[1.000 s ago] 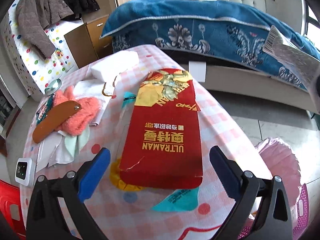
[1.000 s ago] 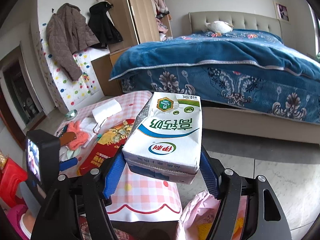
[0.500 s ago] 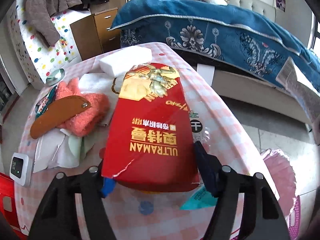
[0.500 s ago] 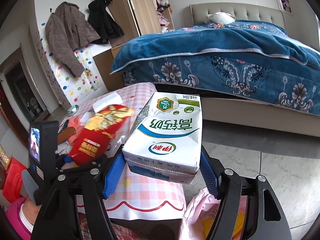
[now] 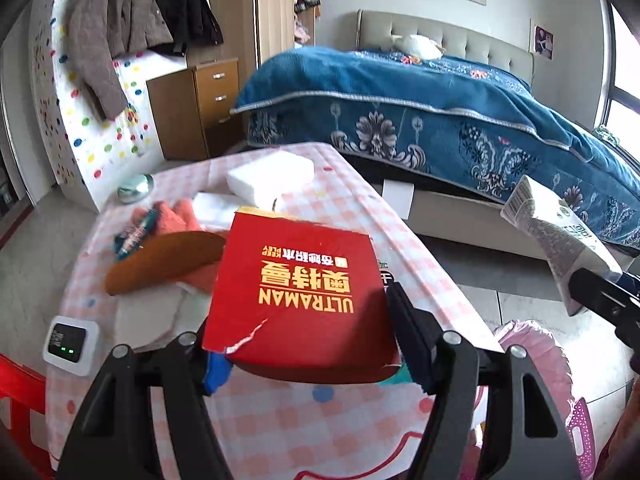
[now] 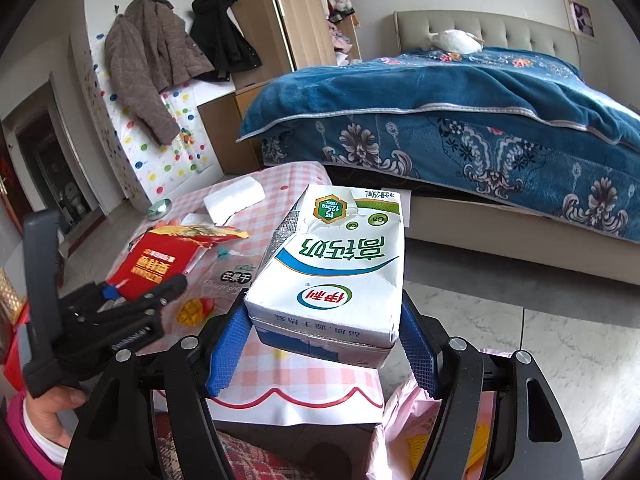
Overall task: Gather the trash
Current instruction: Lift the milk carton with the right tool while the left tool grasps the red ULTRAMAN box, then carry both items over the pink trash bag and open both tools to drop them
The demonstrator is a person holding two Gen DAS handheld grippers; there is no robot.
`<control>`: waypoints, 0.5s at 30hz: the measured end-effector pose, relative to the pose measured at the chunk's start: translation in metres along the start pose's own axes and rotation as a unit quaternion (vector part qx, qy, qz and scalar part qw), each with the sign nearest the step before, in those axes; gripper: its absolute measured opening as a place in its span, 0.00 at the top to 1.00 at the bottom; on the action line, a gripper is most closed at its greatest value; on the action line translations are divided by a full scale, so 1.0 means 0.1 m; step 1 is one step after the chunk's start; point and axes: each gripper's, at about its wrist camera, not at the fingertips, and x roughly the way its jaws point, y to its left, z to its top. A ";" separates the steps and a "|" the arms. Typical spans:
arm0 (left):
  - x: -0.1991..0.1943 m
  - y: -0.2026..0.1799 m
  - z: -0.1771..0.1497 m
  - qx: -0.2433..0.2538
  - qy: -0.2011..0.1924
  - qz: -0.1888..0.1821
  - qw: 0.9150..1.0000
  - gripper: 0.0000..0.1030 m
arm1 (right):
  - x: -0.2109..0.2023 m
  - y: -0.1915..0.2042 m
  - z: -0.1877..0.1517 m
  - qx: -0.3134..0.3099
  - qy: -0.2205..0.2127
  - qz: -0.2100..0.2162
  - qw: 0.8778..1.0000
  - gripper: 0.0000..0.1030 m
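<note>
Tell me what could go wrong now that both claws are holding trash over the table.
1. The left claw grips the torn red Ultraman packet only at its near end; the thin packet could buckle or slip out.
2. The right claw holds the milk carton by its base, past the table edge; if dropped, it may miss the pink trash bag.

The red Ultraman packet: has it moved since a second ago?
Yes. The red Ultraman packet lay flat on the checked tablecloth; the left gripper has closed on its near end and raised it off the cloth.
</note>
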 end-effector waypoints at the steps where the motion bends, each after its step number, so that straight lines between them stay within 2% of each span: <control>1: -0.04 0.02 -0.01 0.001 -0.006 -0.001 1.000 0.36 | -0.01 0.02 -0.01 -0.003 -0.001 -0.002 1.000 0.32; 5: -0.17 0.10 -0.01 0.001 -0.022 -0.002 1.000 0.36 | -0.04 0.05 -0.02 -0.006 0.002 -0.003 1.000 0.32; 11: -0.49 0.17 0.09 0.004 -0.063 -0.009 0.998 0.36 | -0.26 0.13 0.00 -0.013 -0.019 -0.009 1.000 0.32; 15: -0.81 -0.01 0.16 0.024 -0.098 -0.042 0.994 0.36 | -0.42 0.10 0.00 -0.012 -0.033 -0.015 0.999 0.32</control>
